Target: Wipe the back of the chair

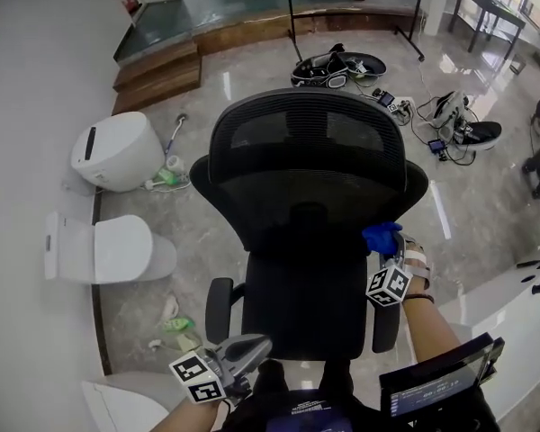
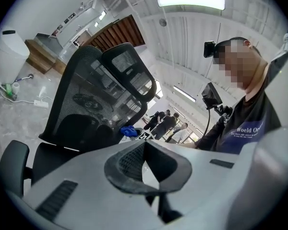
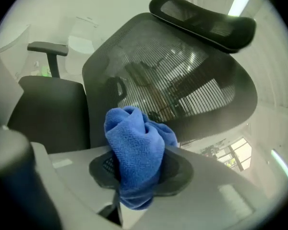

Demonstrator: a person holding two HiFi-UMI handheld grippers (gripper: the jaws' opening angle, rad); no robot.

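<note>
A black mesh office chair stands in front of me, its backrest (image 1: 306, 165) facing me above the seat (image 1: 306, 304). My right gripper (image 1: 382, 247) is shut on a bunched blue cloth (image 1: 381, 237) that sits at the backrest's lower right edge. In the right gripper view the cloth (image 3: 136, 150) bulges out of the right gripper (image 3: 139, 169), close to the mesh backrest (image 3: 182, 85) under the headrest (image 3: 201, 20). My left gripper (image 1: 250, 349) hangs low, near the seat's front left corner. In its own view the left gripper (image 2: 144, 150) is shut and holds nothing; the backrest (image 2: 89, 95) and the cloth (image 2: 128, 131) lie beyond it.
Two white toilets (image 1: 117, 151) (image 1: 108, 248) stand on the floor at the left. Cables, shoes and small devices (image 1: 432, 115) lie scattered beyond the chair, near wooden steps (image 1: 157, 70). A white counter (image 1: 522, 300) runs along the right. Armrests (image 1: 218, 309) (image 1: 385, 324) flank the seat.
</note>
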